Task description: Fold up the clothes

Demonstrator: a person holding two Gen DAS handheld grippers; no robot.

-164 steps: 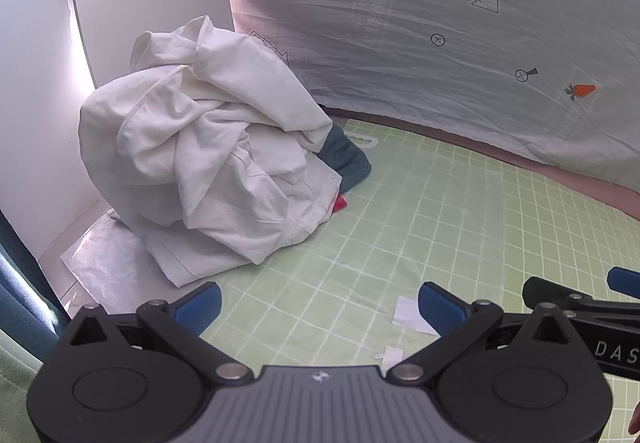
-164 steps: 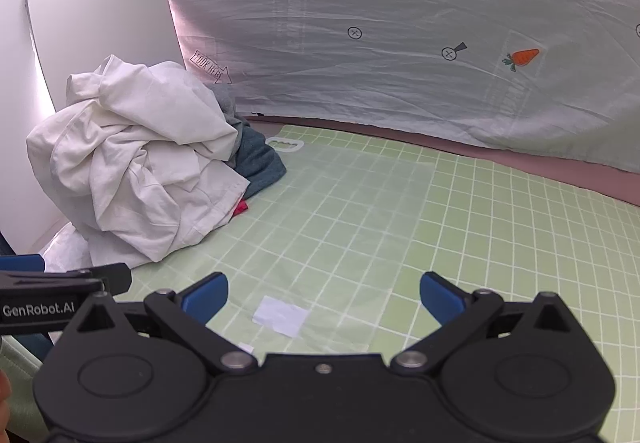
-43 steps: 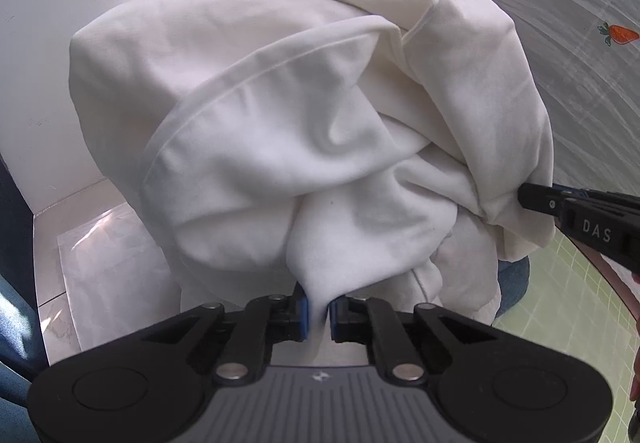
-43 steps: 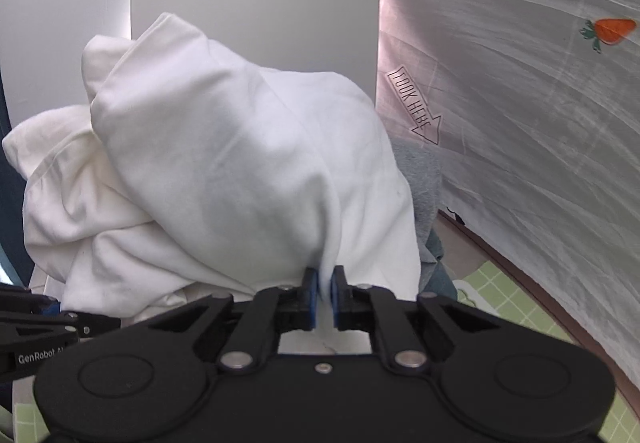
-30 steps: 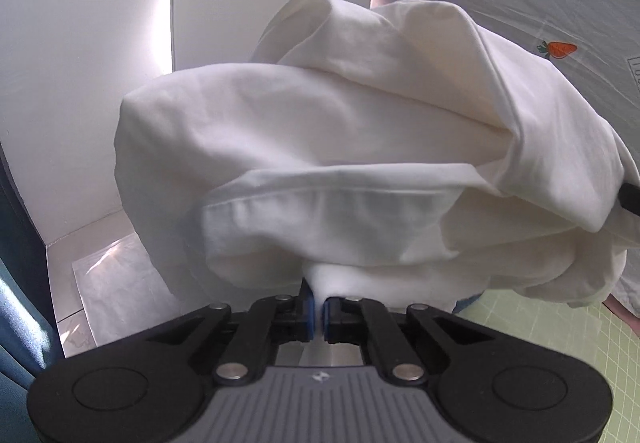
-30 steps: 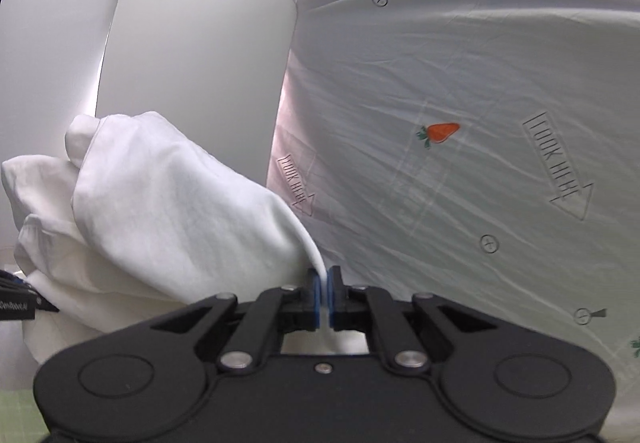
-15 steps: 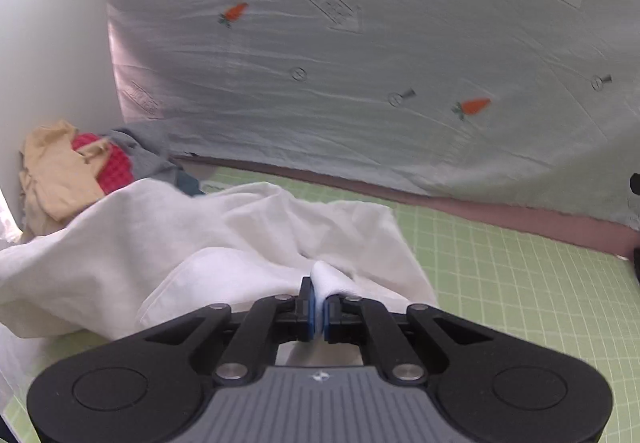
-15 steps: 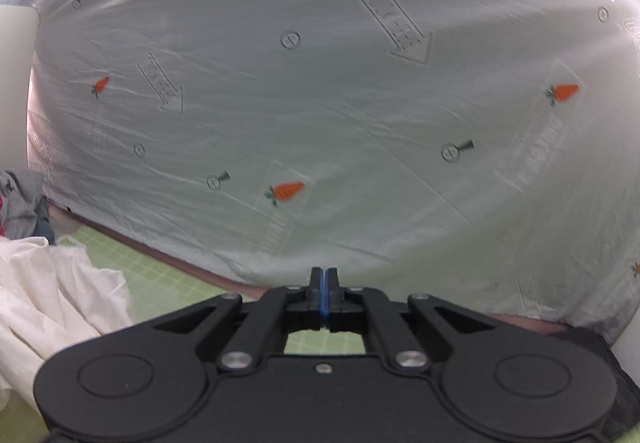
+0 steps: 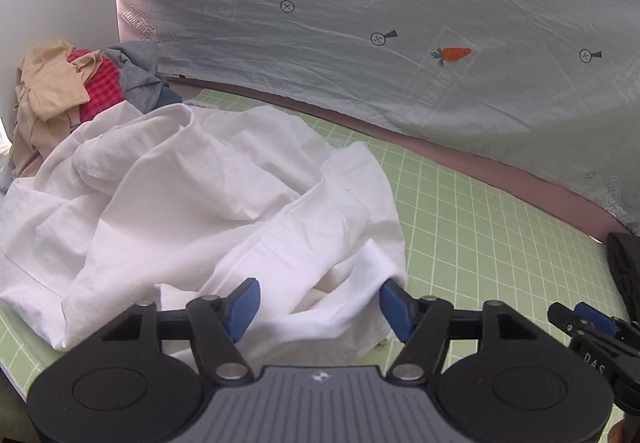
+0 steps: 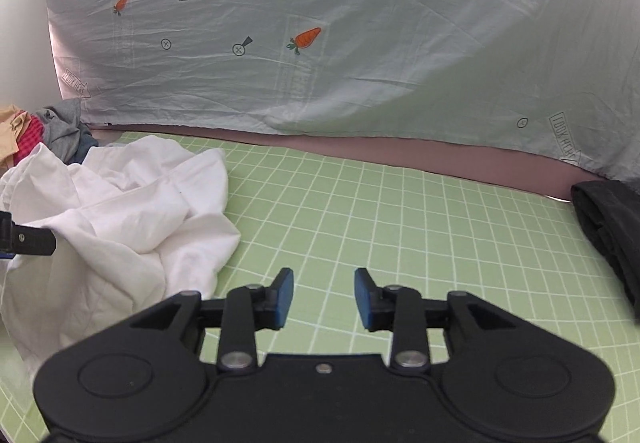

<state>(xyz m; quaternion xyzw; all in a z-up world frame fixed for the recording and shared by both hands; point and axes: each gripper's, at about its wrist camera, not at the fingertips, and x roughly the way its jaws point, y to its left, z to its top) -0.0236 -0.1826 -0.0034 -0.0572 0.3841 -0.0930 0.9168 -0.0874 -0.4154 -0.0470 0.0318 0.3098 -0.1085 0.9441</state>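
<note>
White garment (image 9: pixel 208 195) lies crumpled on green mat (image 9: pixel 480 227), just in front of clothes pile (image 9: pixel 80 83). Left gripper (image 9: pixel 316 301) jaws just opened, apart, cloth loose btwn them. Right gripper (image 10: pixel 323 297) jaws just opened, apart over bare mat, nothing btwn.

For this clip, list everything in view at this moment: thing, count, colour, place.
white garment: one, white, crumpled on the mat's left part
clothes pile: one heap, beige, red check, grey, blue; far left, behind the white garment
dark garment: one, black, at the mat's right edge
grid mat: one, green with white lines
backdrop sheet: one, pale, carrot and arrow prints, behind the mat
left gripper: black, blue pads, jaws just opened, over the white garment
right gripper: black, blue pads, jaws just opened, nothing between them, over bare mat
</note>
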